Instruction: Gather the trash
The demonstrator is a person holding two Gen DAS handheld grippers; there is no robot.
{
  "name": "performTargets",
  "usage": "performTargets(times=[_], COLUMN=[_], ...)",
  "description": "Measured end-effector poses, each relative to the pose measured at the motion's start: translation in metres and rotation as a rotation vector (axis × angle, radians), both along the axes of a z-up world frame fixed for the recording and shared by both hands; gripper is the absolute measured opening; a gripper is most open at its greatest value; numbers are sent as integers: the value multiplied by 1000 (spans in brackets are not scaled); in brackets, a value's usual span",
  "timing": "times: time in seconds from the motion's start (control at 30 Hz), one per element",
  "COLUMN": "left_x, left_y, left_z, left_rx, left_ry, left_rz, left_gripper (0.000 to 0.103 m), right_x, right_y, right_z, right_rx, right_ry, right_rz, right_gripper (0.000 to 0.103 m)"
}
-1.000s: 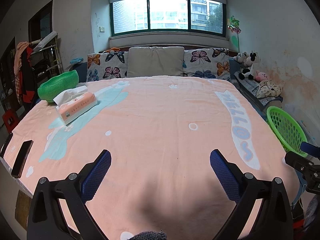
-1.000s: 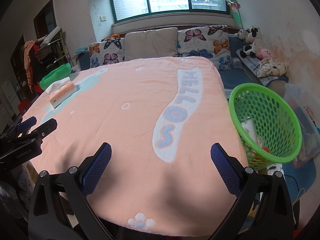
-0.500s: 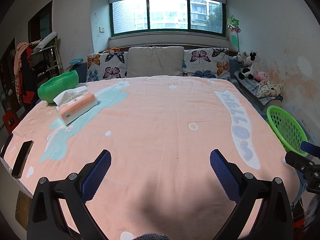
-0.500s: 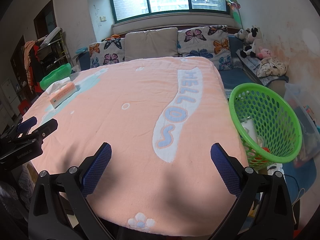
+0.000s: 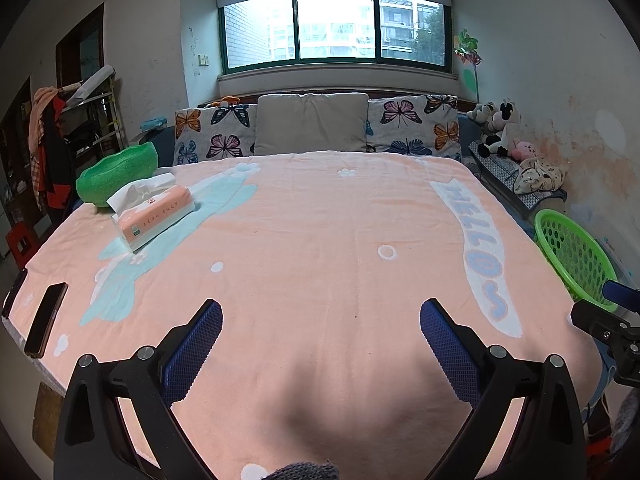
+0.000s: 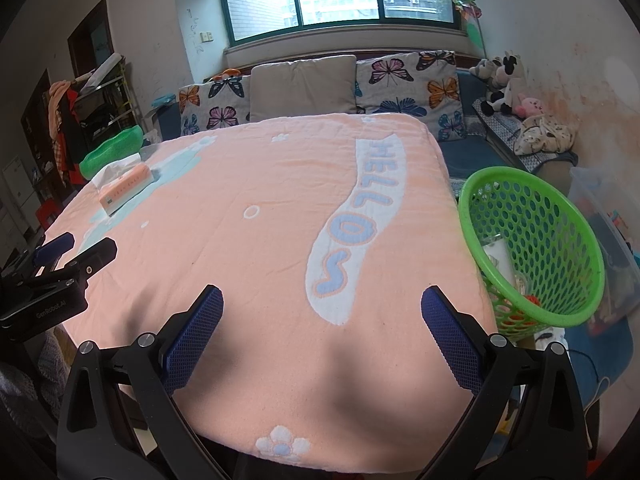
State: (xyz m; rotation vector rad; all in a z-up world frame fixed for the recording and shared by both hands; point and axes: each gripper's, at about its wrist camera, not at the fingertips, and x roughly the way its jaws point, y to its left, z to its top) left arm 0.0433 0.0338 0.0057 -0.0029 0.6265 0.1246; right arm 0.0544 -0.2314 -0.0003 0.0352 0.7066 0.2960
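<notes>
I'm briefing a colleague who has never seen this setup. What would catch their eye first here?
First the peach blanket covering the whole table, with its white HELLO band running down the right side. Next the green basket beside the table's right edge, with a few bits inside. Then the tissue pack and green bowl at the far left corner, with both the left hand-held gripper and right hand-held gripper open and empty.
</notes>
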Motion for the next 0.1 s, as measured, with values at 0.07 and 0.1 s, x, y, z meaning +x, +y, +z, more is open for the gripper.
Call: performTargets(times=[0.07,0.1], left_x=[1,0], left_y=[0,0], left_z=[1,1], left_rx=[-1,1], left_ry=[0,1], left_rz=[1,2], left_gripper=[96,96], right_x=[0,0], right_y=[0,0], right_z=[0,0], right_rx=[1,1], right_ry=[0,0], right_rz=[1,1], right_gripper=[99,99])
